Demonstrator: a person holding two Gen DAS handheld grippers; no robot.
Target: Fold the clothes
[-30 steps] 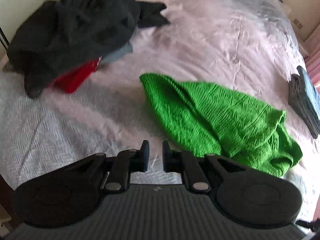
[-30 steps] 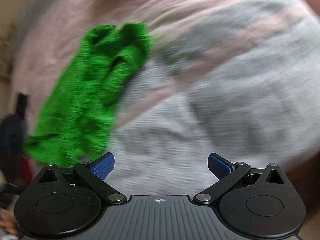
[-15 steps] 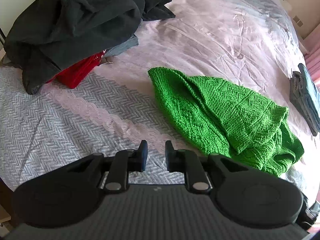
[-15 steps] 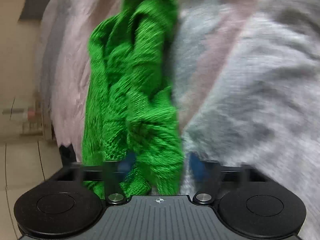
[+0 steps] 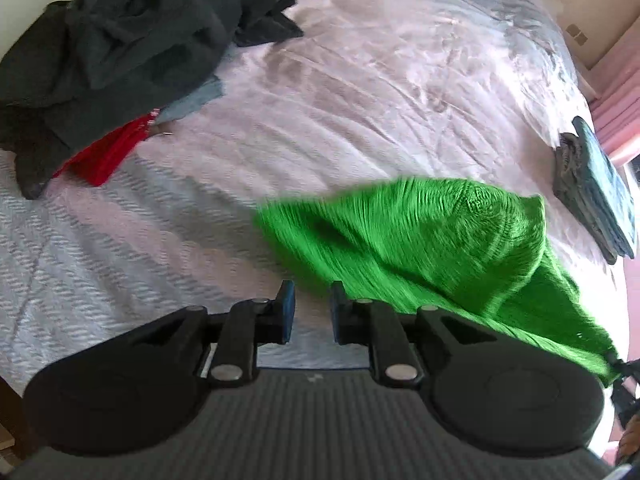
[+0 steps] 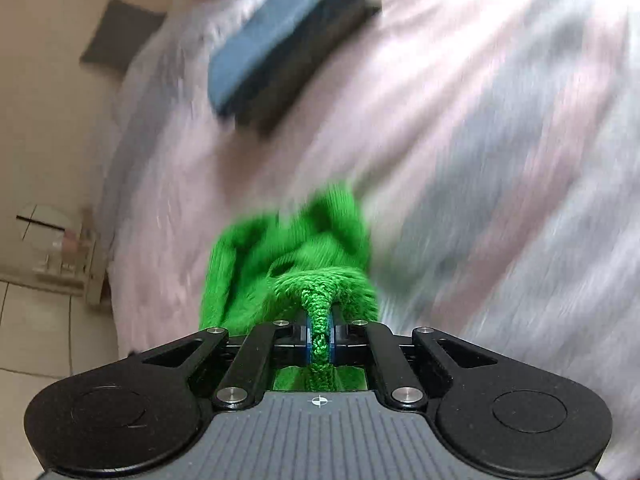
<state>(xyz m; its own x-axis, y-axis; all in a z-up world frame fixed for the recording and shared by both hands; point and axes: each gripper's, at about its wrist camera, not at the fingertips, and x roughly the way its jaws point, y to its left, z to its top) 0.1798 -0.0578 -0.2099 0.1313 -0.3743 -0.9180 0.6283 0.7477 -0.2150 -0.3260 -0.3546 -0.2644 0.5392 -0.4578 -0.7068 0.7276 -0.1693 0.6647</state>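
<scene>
- Right gripper [image 6: 319, 334] is clamped on a bunched edge of the green knit [image 5: 420, 248].
- Left gripper [image 5: 312, 312] is parted slightly, empty, over the bed [image 5: 380, 80].

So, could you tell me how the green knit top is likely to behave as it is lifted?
Probably floppy: the green knit top bunches where the right gripper pinches it. Its open weave likely stretches and sags under its own weight, and it seems unlikely to slip.
</scene>
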